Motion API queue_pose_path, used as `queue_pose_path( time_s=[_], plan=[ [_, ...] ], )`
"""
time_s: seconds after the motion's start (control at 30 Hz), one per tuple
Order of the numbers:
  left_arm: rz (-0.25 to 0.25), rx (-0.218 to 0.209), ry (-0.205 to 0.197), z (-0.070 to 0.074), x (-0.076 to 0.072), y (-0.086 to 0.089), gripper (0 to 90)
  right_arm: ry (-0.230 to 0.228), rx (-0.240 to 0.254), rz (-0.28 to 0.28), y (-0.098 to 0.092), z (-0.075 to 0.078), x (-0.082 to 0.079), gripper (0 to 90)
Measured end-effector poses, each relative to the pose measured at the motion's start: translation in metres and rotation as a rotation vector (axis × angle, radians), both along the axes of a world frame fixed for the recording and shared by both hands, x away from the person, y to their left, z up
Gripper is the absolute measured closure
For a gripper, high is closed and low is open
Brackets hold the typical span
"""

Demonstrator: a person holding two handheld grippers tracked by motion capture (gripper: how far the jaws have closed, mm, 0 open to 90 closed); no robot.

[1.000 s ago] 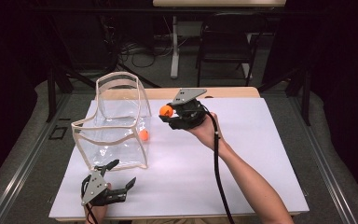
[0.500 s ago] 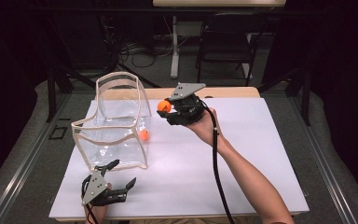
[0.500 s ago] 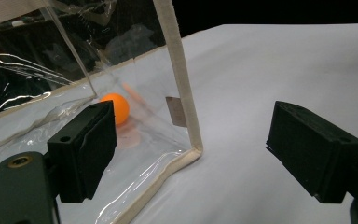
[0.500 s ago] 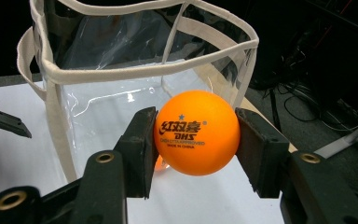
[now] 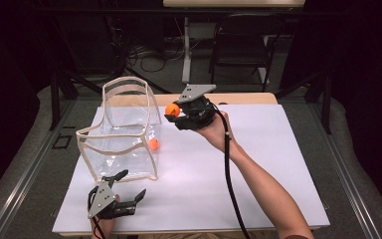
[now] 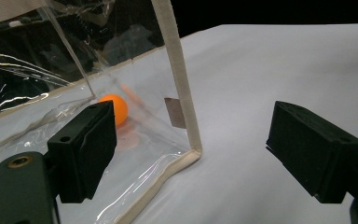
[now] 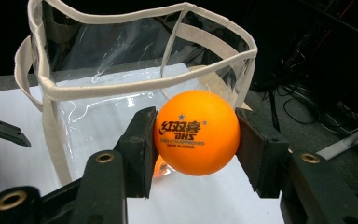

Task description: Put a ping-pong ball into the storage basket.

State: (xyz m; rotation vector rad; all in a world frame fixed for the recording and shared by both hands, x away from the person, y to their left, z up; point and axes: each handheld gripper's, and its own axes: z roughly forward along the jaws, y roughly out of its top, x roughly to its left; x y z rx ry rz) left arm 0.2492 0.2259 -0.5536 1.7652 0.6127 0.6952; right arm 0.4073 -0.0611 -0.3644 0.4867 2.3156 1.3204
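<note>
White table top (image 5: 258,169), dark room behind. Your right gripper (image 5: 173,113) clamps a round orange ping-pong ball (image 7: 196,132) with printed lettering, both pads touching its sides, raised off the table. Just ahead of it stands the clear plastic bag with cream fabric trim (image 5: 124,132), a second orange ball (image 6: 115,108) inside. Your left gripper (image 6: 191,154), jaws wide and holding nothing, sits near the bag's corner.

Ball (image 5: 172,109) between right tool (image 5: 175,114) jaws beside bag (image 5: 124,130); second ball (image 5: 153,144) seemingly inside; left tool (image 5: 129,186) near bag's front corner.
</note>
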Motion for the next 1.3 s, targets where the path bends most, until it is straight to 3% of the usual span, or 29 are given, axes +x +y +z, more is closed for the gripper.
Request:
queue_pose_path(
  time_s=[0.57, 1.3],
  plan=[
    [0.0, -0.003, 0.0, 0.0, 0.0, 0.0, 15.5, -0.024, -0.013, 0.012, 0.014, 0.021, 0.005, 50.5],
    [-0.001, -0.002, 0.0, 0.0, 0.001, 0.0, 15.5, -0.03, -0.018, 0.011, 0.027, 0.031, 0.015, 50.5]
  ],
)
